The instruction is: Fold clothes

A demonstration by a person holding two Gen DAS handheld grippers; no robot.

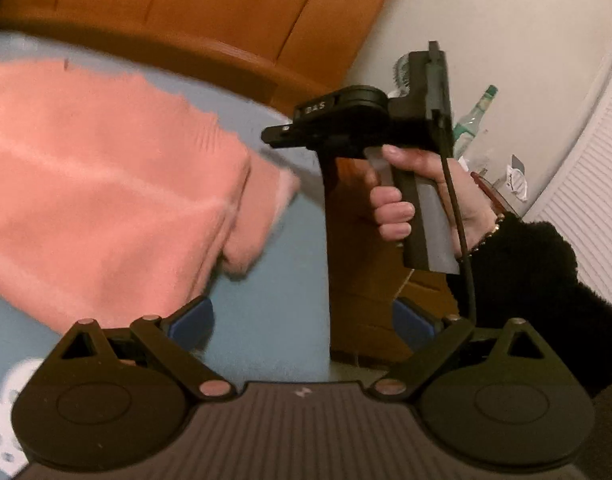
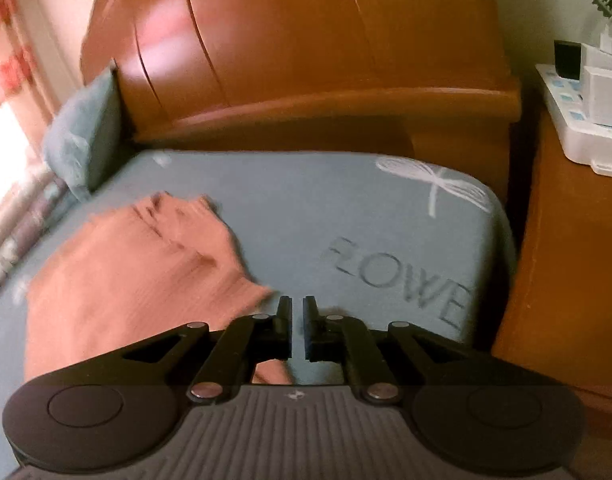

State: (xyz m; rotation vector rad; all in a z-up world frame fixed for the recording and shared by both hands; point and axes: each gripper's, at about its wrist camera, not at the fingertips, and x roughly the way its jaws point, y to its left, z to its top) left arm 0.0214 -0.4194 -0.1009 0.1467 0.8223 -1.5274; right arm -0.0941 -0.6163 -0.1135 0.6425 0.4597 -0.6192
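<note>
A pink knitted sweater (image 1: 106,180) lies flat on the blue bed sheet (image 1: 274,280), one sleeve end pointing right. My left gripper (image 1: 302,318) hovers at the sweater's near edge, its blue pads wide apart and holding nothing. In the right wrist view the sweater (image 2: 138,272) lies to the left of my right gripper (image 2: 297,320). Its fingers stand a narrow slit apart with only sheet (image 2: 346,208) showing between them. In the left wrist view a hand (image 1: 398,208) in a black sleeve holds the right gripper (image 1: 274,136) above the bed's corner, just past the sleeve end.
A wooden headboard (image 2: 326,60) rises behind the bed, with a teal pillow (image 2: 86,136) against it. A wooden nightstand (image 2: 566,260) on the right carries a white power strip (image 2: 578,120). A glass bottle (image 1: 474,120) and a louvred door (image 1: 594,200) stand further right.
</note>
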